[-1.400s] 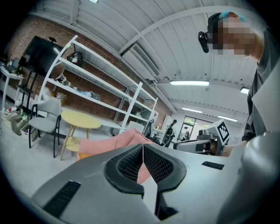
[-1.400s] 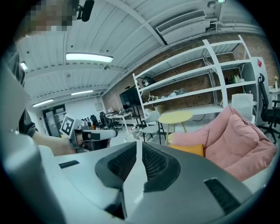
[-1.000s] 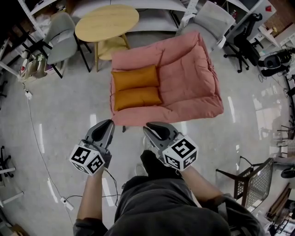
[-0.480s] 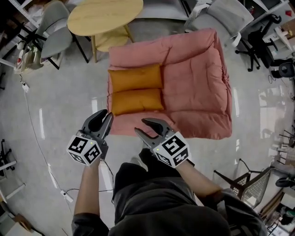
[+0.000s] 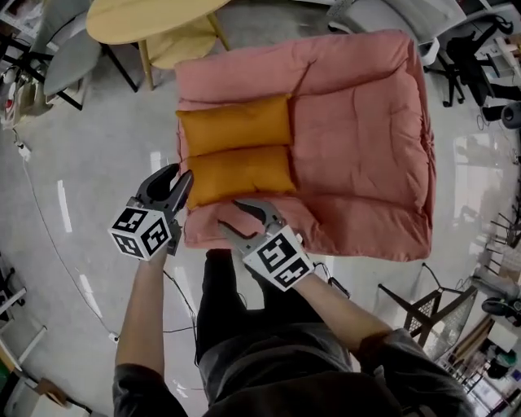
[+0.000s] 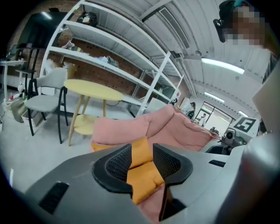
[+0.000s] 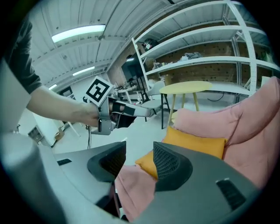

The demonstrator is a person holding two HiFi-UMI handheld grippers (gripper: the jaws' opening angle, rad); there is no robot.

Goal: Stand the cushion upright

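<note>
1. The left gripper [image 5: 181, 174], at the middle left, is opening its jaws and pinches nothing.
2. The right gripper [image 5: 225, 217], in the middle, is opening too and pinches nothing.
3. The near orange cushion [image 5: 238, 174] lies flat on the pink sofa [image 5: 358, 138], just above both grippers.

I see both cushions, the one at the sofa's front edge [image 5: 236, 174] and its twin [image 5: 236, 126], in smooth orange cloth with a faint sheen. The floor sofa [image 5: 366, 138] is matt, quilted pink fabric. The floor [image 5: 89, 187] is polished and glossy. The round table [image 5: 138, 20] is pale matt wood.
</note>
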